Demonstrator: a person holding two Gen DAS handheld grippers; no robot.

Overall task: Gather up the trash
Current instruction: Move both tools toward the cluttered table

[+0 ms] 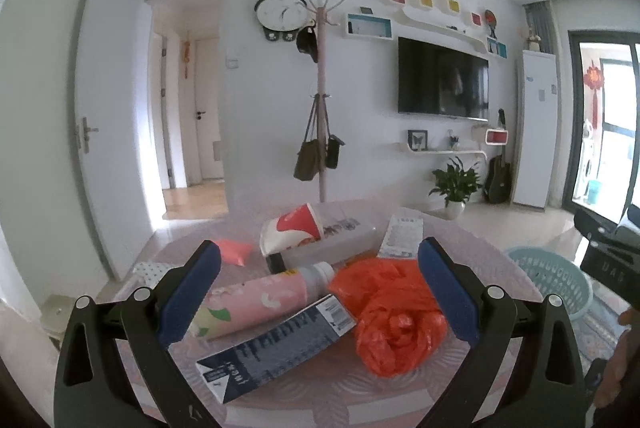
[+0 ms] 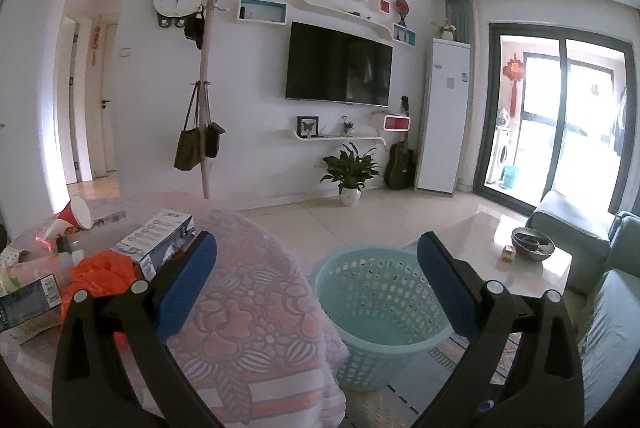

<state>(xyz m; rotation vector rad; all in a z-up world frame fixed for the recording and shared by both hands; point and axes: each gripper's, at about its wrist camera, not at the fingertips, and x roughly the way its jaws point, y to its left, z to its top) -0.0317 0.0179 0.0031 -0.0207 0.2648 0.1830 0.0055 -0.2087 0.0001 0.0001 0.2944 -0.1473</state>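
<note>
- Currently the left tool (image 1: 319, 292) hangs over the surface (image 1: 280, 396) with its blue pads spread wide, gripping nothing.
- Between and beyond its pads lies the trash: an orange plastic bag (image 1: 394, 324) crumpled at right, a dark blue carton (image 1: 276, 342) lying flat beside it and touching it, and a pink bottle (image 1: 260, 298) on its side behind the carton.
- Farther back a red-and-white paper cup (image 1: 292, 228) lies tipped over against a clear plastic container (image 1: 340, 238), with a small pink packet (image 1: 234, 252) to the left and a white box (image 1: 402, 236) to the right.
- The right tool (image 2: 316, 278) is likewise released, its pads wide apart and empty, held off the right edge of the surface's patterned cloth (image 2: 248, 308).
- Seen between its pads, a pale teal laundry-style basket (image 2: 380, 312) stands on the floor just beside the surface; I see nothing in it.
- From the right wrist view the orange bag, the carton and the white box sit at far left, well apart from the basket.
- A hand (image 1: 618, 360) shows at the right edge of the left wrist view.
</note>
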